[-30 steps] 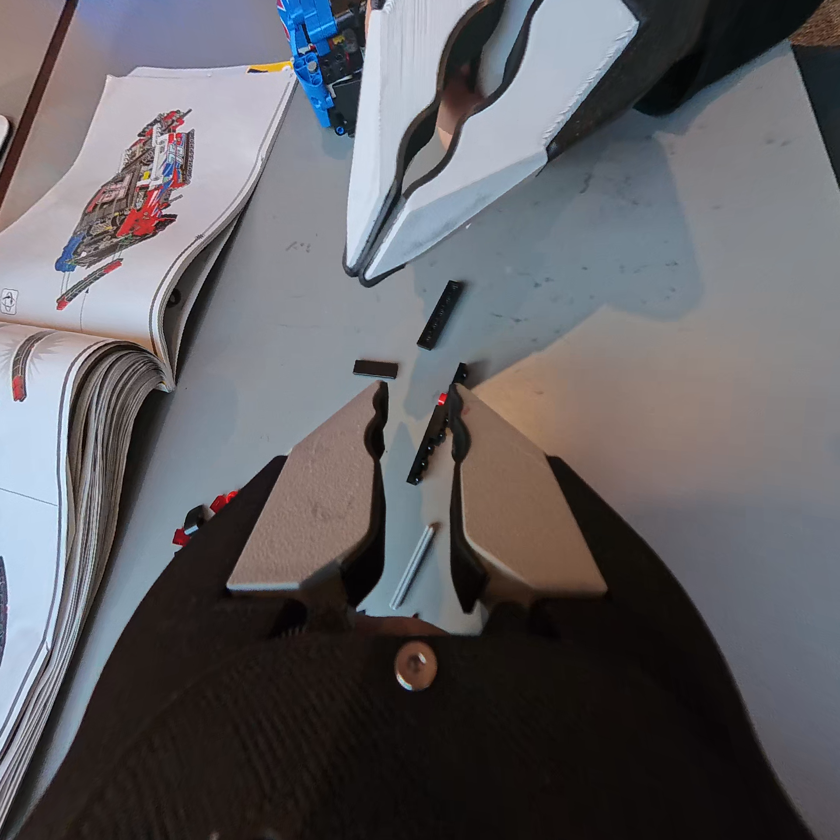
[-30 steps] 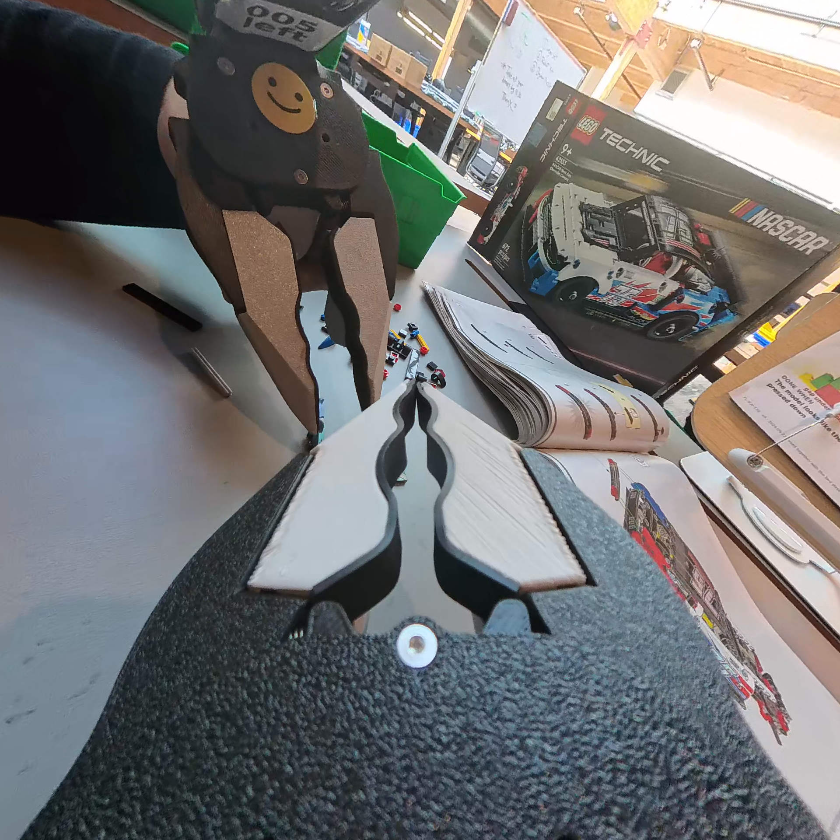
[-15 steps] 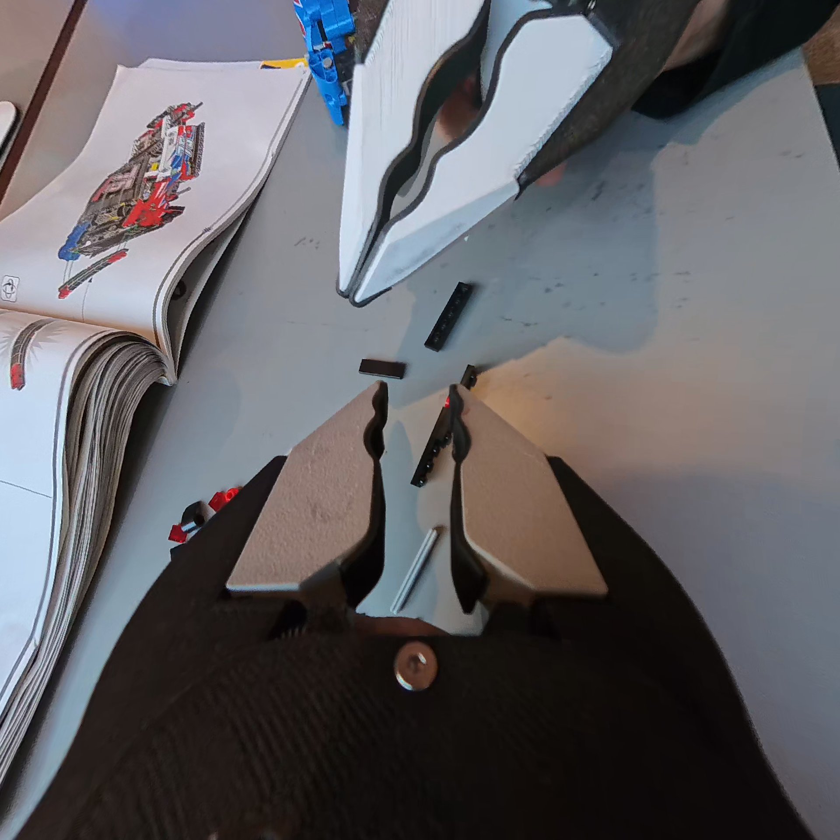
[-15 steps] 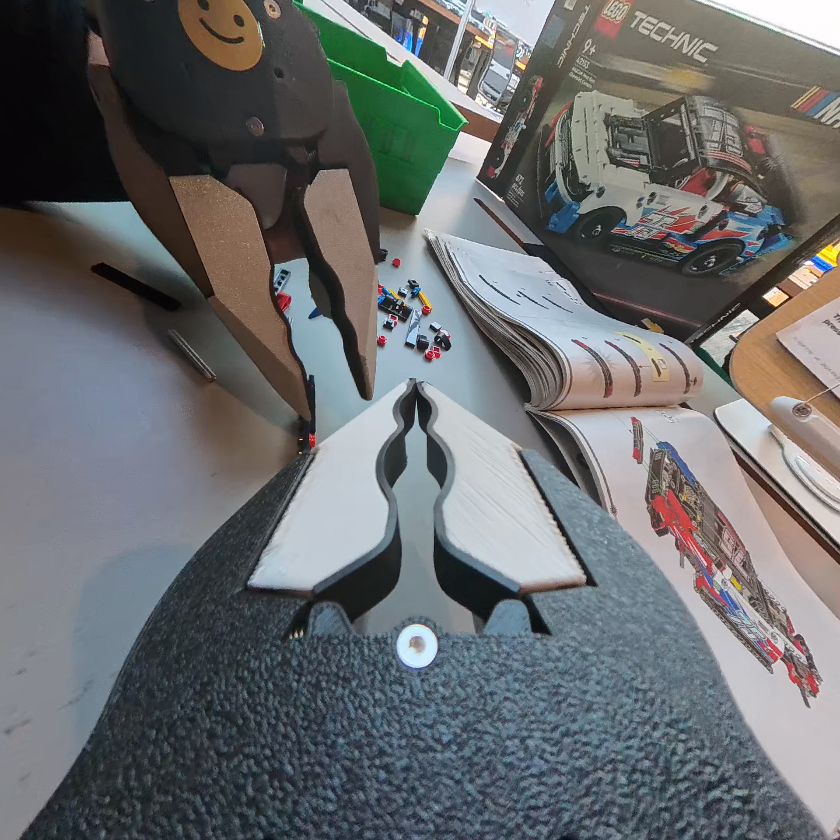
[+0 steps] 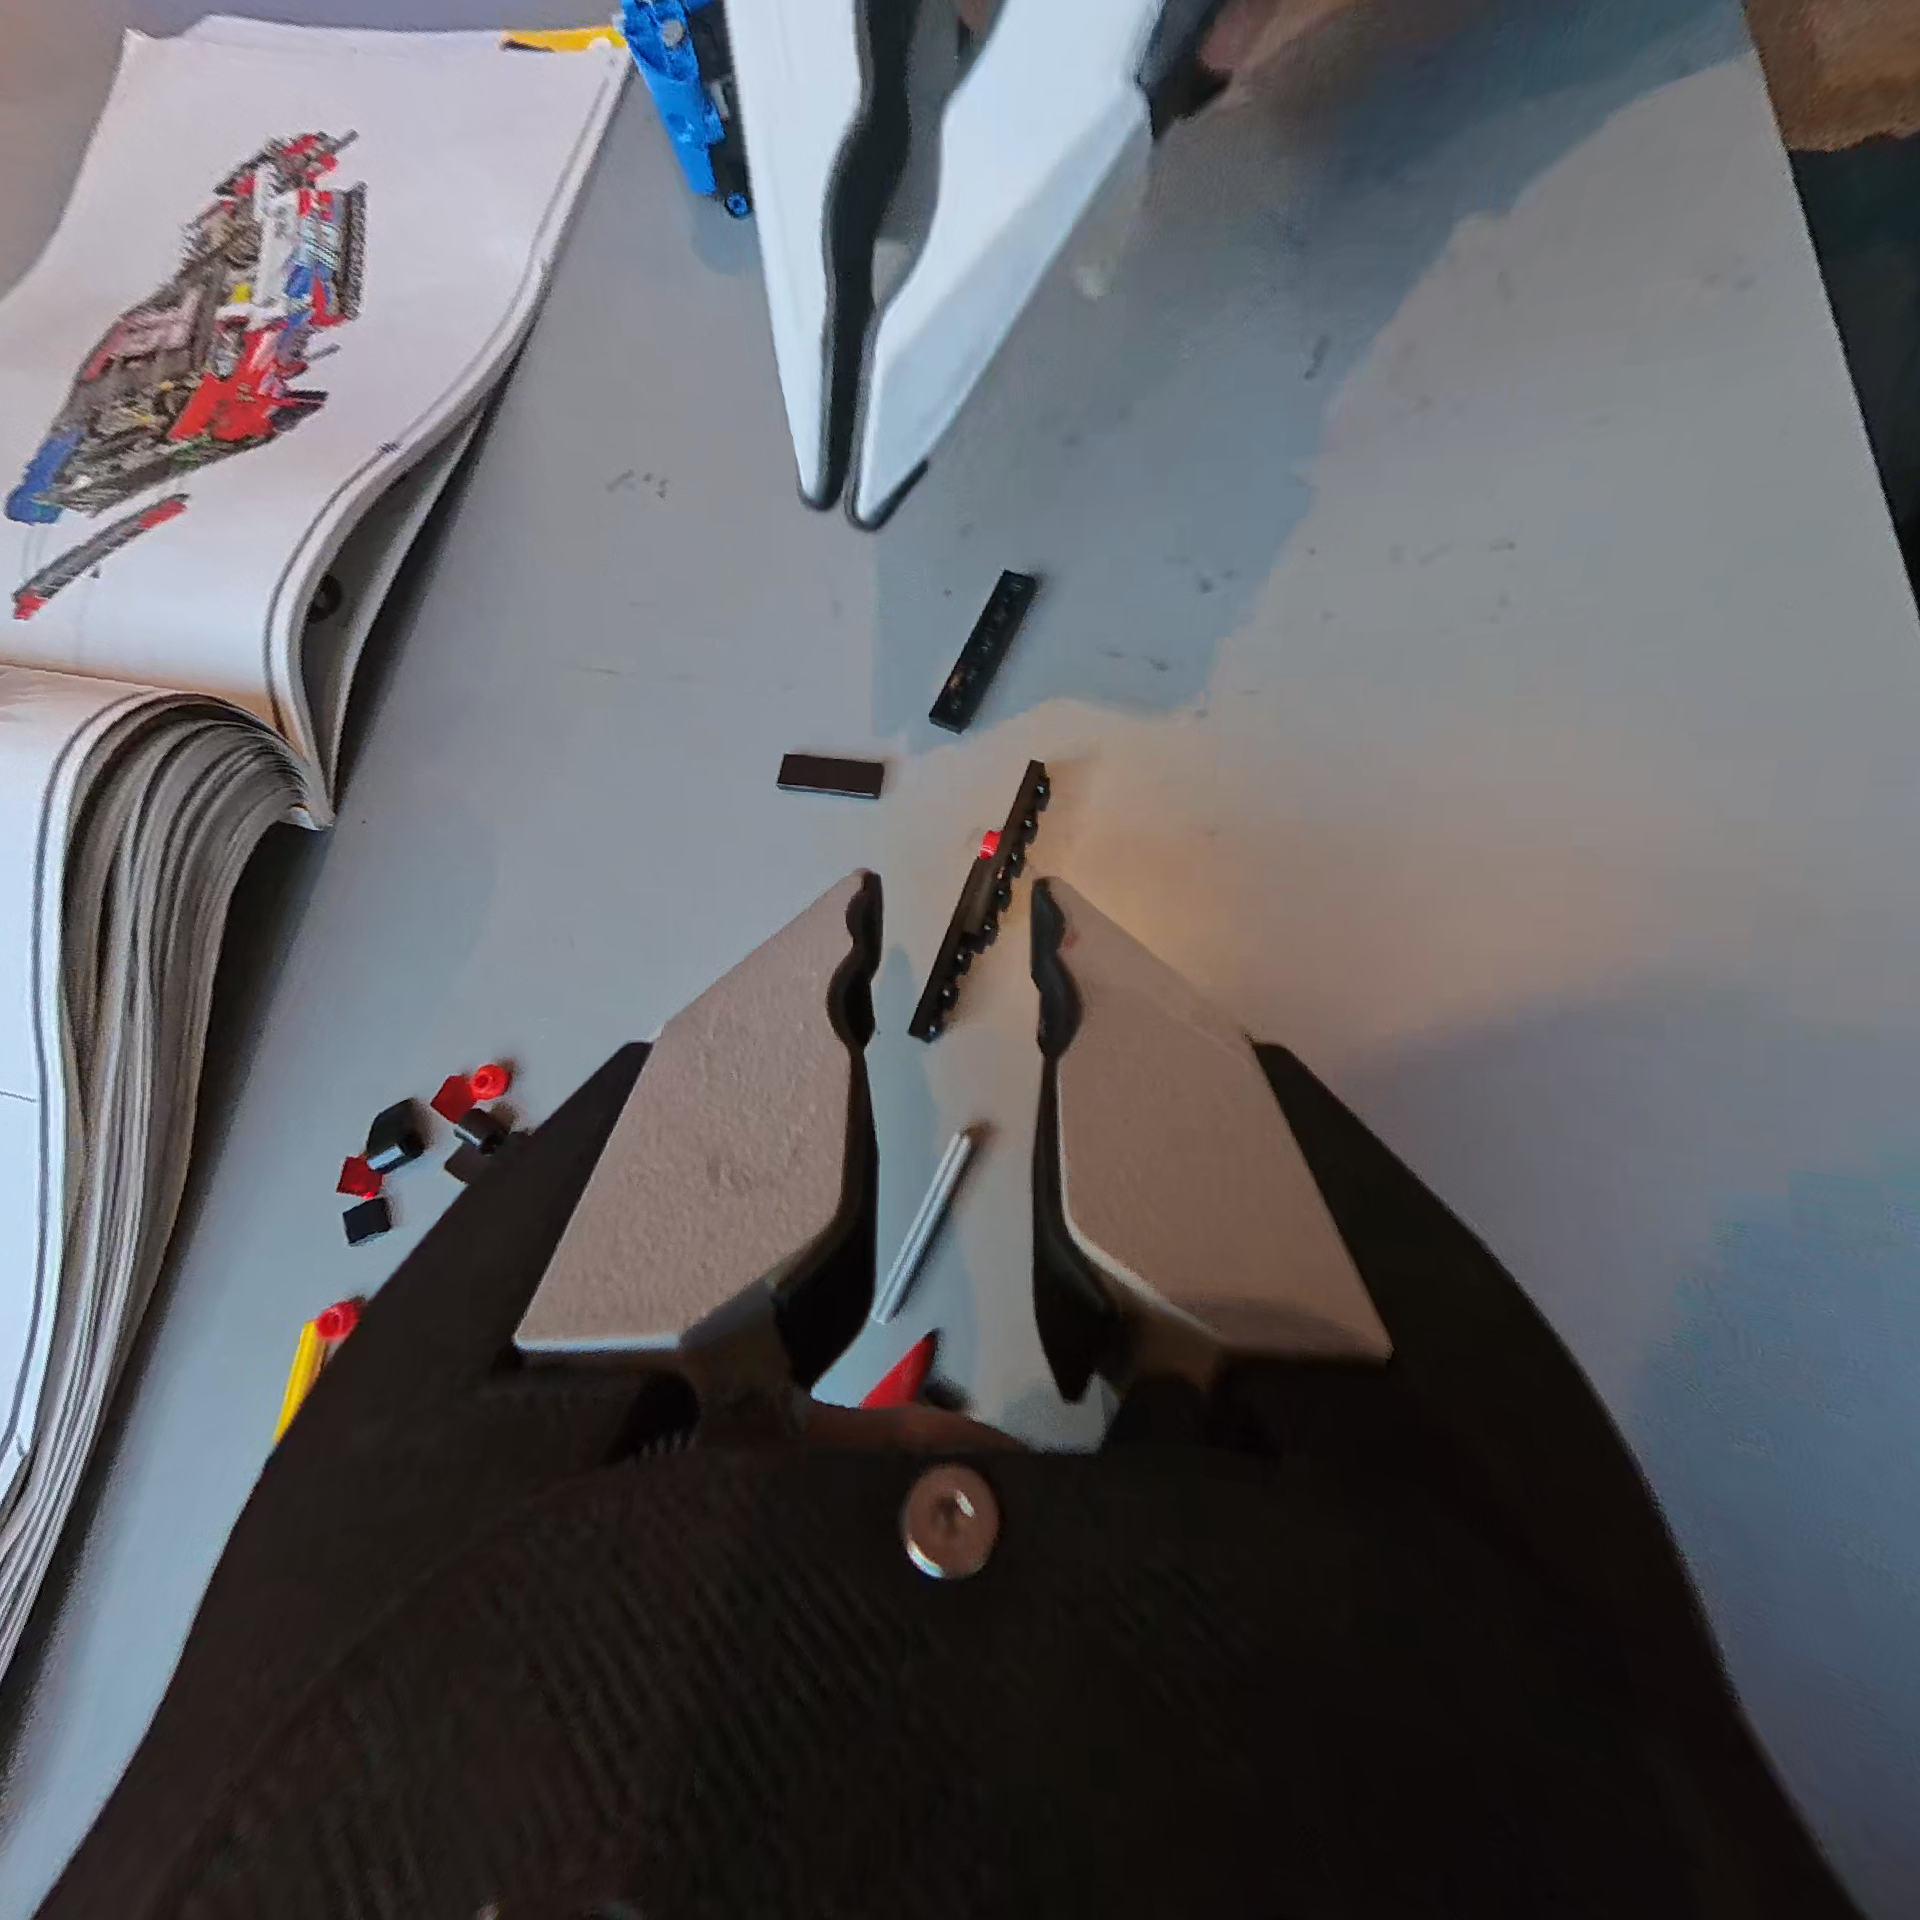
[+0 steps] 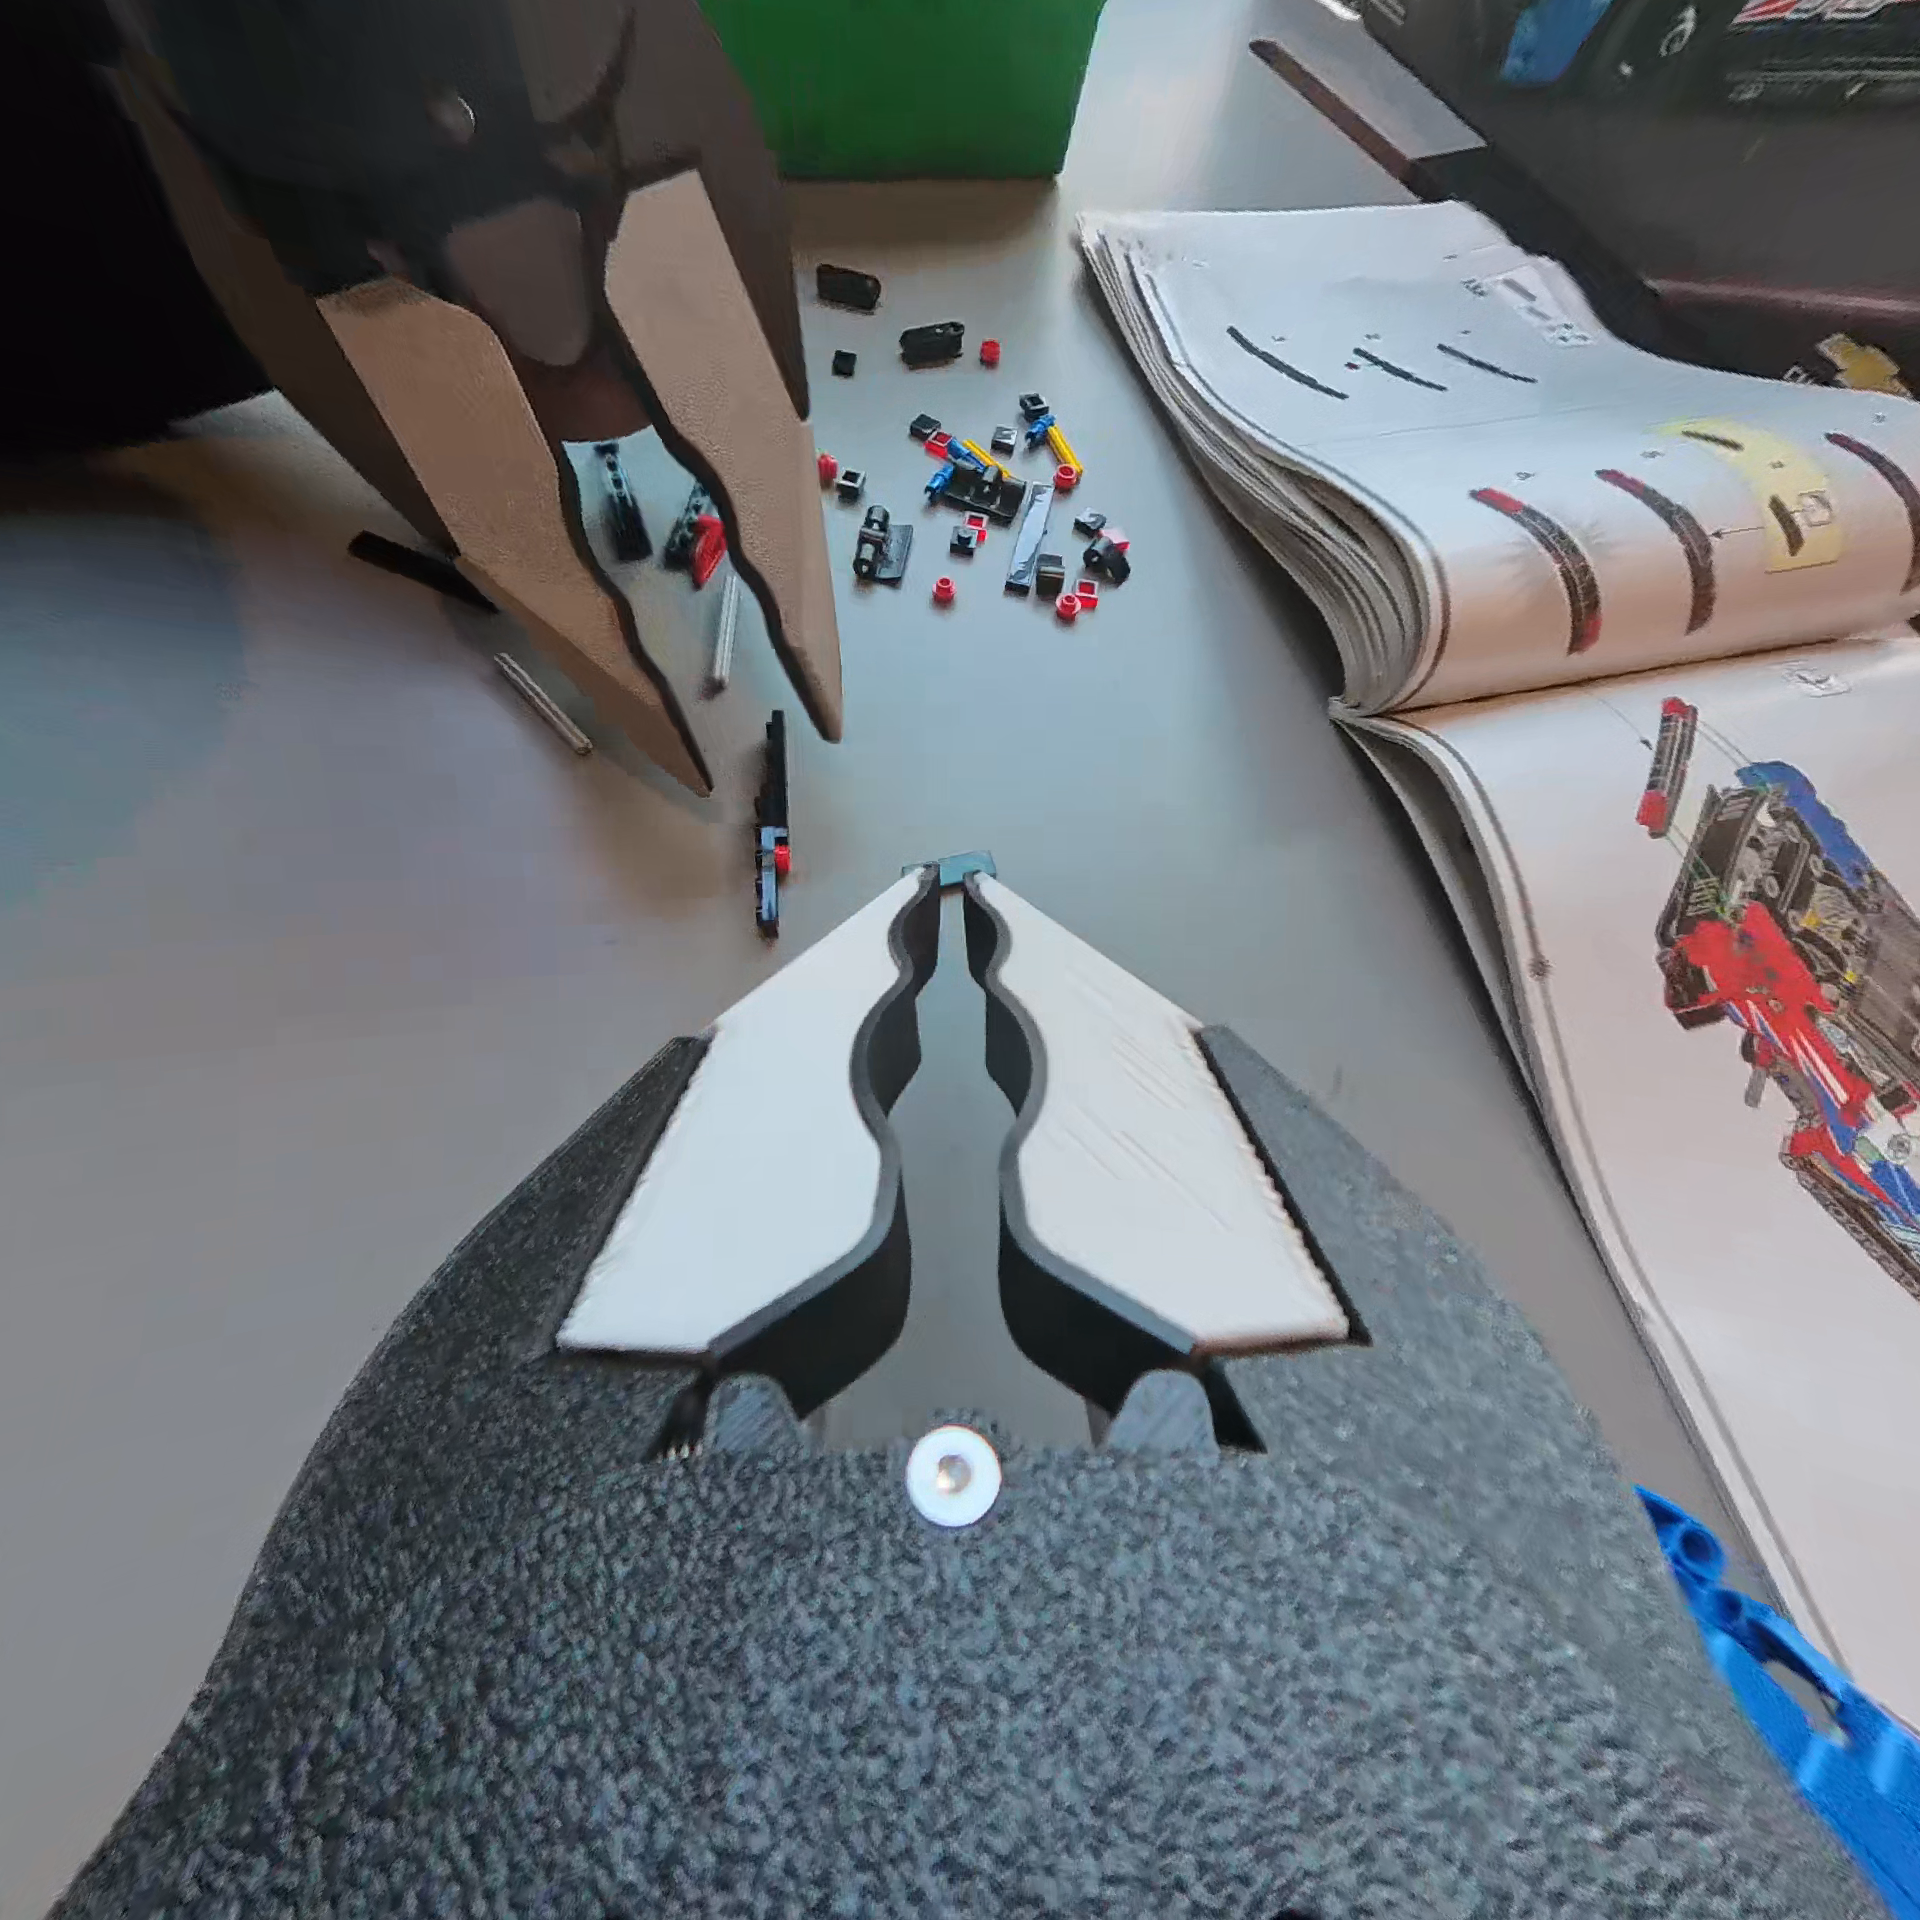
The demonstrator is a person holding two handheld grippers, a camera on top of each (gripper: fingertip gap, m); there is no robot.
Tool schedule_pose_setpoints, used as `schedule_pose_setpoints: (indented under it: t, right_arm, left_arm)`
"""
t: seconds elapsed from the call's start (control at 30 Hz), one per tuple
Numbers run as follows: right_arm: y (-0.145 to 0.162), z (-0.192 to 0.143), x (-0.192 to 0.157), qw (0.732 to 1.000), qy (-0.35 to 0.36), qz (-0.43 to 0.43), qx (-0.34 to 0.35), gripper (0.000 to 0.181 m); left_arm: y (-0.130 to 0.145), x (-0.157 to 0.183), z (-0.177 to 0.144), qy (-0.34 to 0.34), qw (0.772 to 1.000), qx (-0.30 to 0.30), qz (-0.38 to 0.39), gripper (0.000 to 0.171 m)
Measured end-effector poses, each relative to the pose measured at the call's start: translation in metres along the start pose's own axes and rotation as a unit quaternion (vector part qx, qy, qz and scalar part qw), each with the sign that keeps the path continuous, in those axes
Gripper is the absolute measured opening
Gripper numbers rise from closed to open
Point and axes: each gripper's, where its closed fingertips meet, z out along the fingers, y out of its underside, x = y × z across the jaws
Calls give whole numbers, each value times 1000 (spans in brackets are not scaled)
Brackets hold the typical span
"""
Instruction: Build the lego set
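Note:
A long black plate [image 5: 982, 904] with a red stud on it lies flat on the grey table [image 5: 1455, 935], between and just ahead of my left gripper's fingertips. It also shows in the right wrist view [image 6: 771, 821]. My left gripper [image 5: 951, 888] is open and holds nothing; from the other side it [image 6: 767, 758] hangs over the plate's far end. My right gripper [image 6: 948, 879] is shut and empty, with its tips above the table. A short black plate [image 5: 985, 649] and a black tile [image 5: 830, 775] lie between the two grippers. The right gripper [image 5: 840, 504] points down just beyond them.
An open instruction booklet [image 5: 208, 416] lies on the left, also in the right wrist view [image 6: 1455, 416]. A grey axle [image 5: 925, 1221] lies under my left gripper. Several small loose pieces [image 6: 987, 488] lie near a green bin [image 6: 914, 83]. A blue model part [image 6: 1808, 1683] stands by my right gripper. The grippers' ends are close to 7 centimetres from one another. My left tips are roughly 4 centimetres from the black tile [image 5: 830, 775]. The right tips stand about 5 centimetres off the short black plate [image 5: 985, 649].
My left gripper has opened wider and drawn back, so the long plate no longer touches its right finger. My right gripper has tipped down toward the table.

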Motion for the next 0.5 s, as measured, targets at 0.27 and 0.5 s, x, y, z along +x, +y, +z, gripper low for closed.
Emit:
schedule_pose_setpoints:
  t: [0.27,0.5]
  right_arm:
    - [21,13,-13,997,-35,-4,-62,7]
    - [4,20,-40,997,-62,-29,-26,2]
  left_arm:
    - [3,4,1,6,1000,-8,10,26]
    - [8,0,2,-6,1000,-21,21,23]
